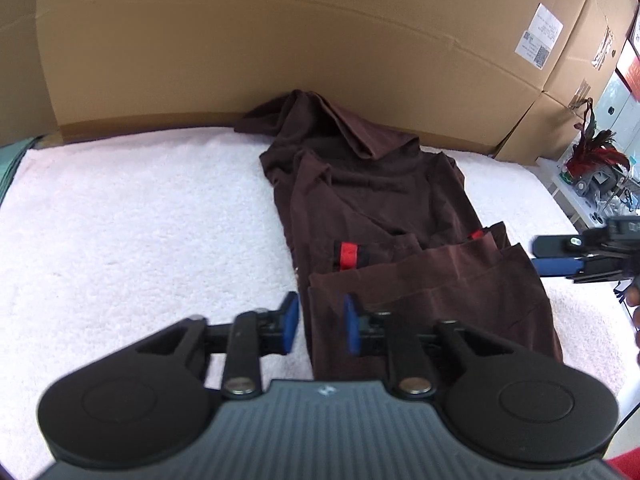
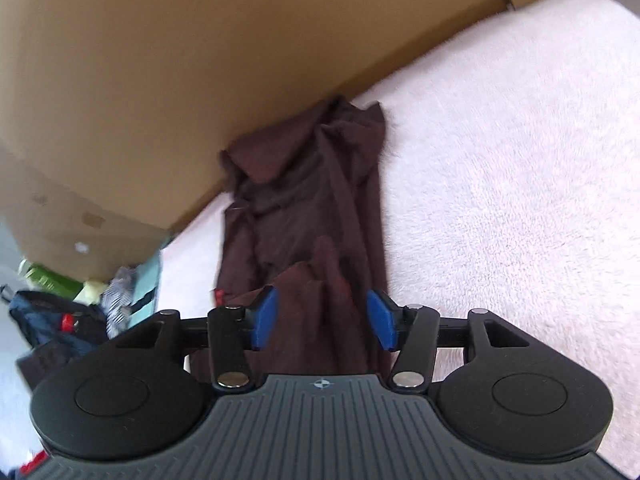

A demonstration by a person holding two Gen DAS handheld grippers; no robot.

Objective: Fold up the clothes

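Both grippers open: left gripper (image 1: 321, 326) straddling brown garment (image 1: 384, 208) edge, right gripper (image 2: 322, 316) over its fold. Risk: pinching one layer only, dragging fold askew.

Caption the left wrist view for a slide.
Left gripper open over the near edge of a partly folded brown garment on a white fleece blanket, cardboard boxes behind.

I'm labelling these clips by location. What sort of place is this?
Probably a storeroom or makeshift workspace: big brown cardboard boxes wall in a fluffy white blanket bearing a dark brown garment.
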